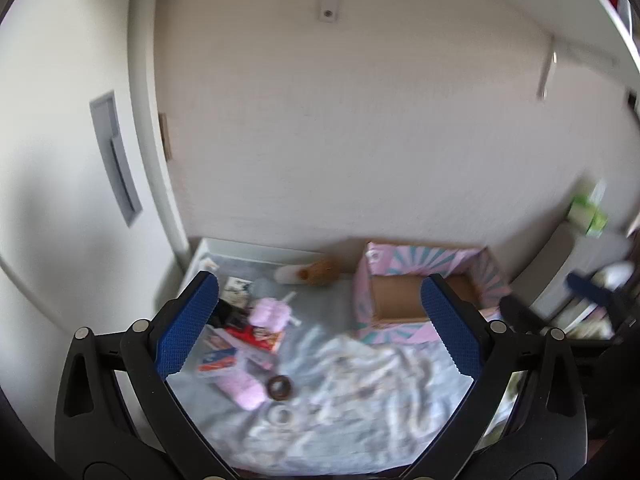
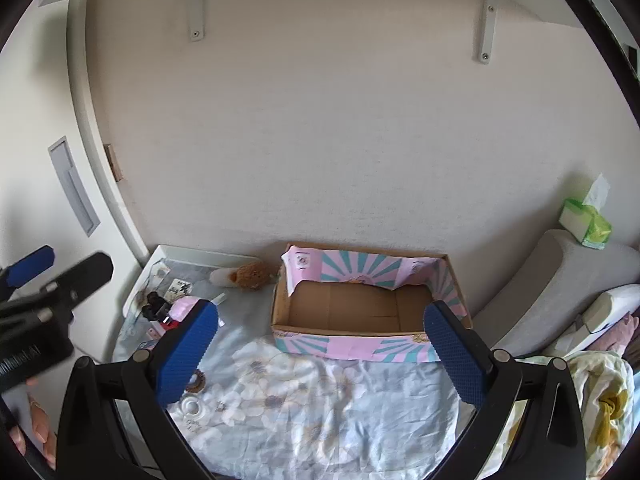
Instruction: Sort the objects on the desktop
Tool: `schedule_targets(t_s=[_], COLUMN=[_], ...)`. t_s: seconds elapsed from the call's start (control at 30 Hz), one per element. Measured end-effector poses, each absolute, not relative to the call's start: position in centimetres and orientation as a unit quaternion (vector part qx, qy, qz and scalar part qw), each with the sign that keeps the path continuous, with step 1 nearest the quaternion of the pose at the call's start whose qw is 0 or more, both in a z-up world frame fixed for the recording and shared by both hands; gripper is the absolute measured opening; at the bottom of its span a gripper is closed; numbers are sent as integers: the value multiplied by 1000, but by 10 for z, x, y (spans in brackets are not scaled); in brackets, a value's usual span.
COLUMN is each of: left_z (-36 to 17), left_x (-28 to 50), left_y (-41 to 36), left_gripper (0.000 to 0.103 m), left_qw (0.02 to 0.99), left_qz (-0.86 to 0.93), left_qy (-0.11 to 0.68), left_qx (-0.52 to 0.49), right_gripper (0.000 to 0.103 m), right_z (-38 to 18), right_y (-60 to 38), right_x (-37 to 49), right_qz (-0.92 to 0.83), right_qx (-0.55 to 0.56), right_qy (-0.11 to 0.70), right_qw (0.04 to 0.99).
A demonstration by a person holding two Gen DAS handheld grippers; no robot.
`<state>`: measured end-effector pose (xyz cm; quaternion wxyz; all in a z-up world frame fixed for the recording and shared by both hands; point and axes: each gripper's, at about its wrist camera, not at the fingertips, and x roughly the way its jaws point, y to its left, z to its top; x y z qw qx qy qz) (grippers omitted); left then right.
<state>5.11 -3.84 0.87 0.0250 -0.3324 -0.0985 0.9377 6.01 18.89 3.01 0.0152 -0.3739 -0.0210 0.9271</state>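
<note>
An open cardboard box [image 2: 356, 312] with pink and teal wrapping stands on the floral cloth at the back right; it also shows in the left wrist view [image 1: 400, 300]. A pile of small objects lies at the left: a pink pouch [image 1: 270, 314], red and blue packets [image 1: 224, 356], a pink case [image 1: 244, 390], a brown ring [image 1: 280, 387], a tape roll [image 1: 282, 416]. A brown plush toy [image 2: 250, 275] lies by the wall. My left gripper [image 1: 320, 328] is open and empty above the cloth. My right gripper [image 2: 320, 348] is open and empty before the box.
A white tray edge [image 2: 168, 252] lines the back left. A green tissue pack [image 2: 586, 224] sits on a grey cushion at right. A yellow-patterned cloth [image 2: 600, 400] lies at the right. The left gripper [image 2: 36, 300] shows at the far left of the right wrist view.
</note>
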Motion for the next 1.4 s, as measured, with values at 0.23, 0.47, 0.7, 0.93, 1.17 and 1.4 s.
schedule_targets(t_s=[0.23,0.47,0.7,0.93,1.17,1.4], left_z=[6,8,13,20,20,23], left_x=[40,38,38,40,42,44], left_y=[-38,-37,-31,-29,-29,-28], left_gripper=[101,101,101,101,101,101], left_qw=[22,37,44,49,49,47], left_qz=[927,924,925,927,923,924], left_qy=[-93,-91,-74,-69,-76,-71], left_qx=[-363,-370,-371,-365,-374,-373], right_gripper=[103,103,103,103,103,103], right_z=[28,33,33,33,35,36], right_y=[190,192,192,195,197,199], right_x=[59,62,63,62,65,67], right_qz=[924,928,927,926,927,926], right_qx=[-381,-372,-374,-378,-375,-378], right_qy=[-10,-10,-9,2,5,8], right_qw=[18,16,9,5,10,10])
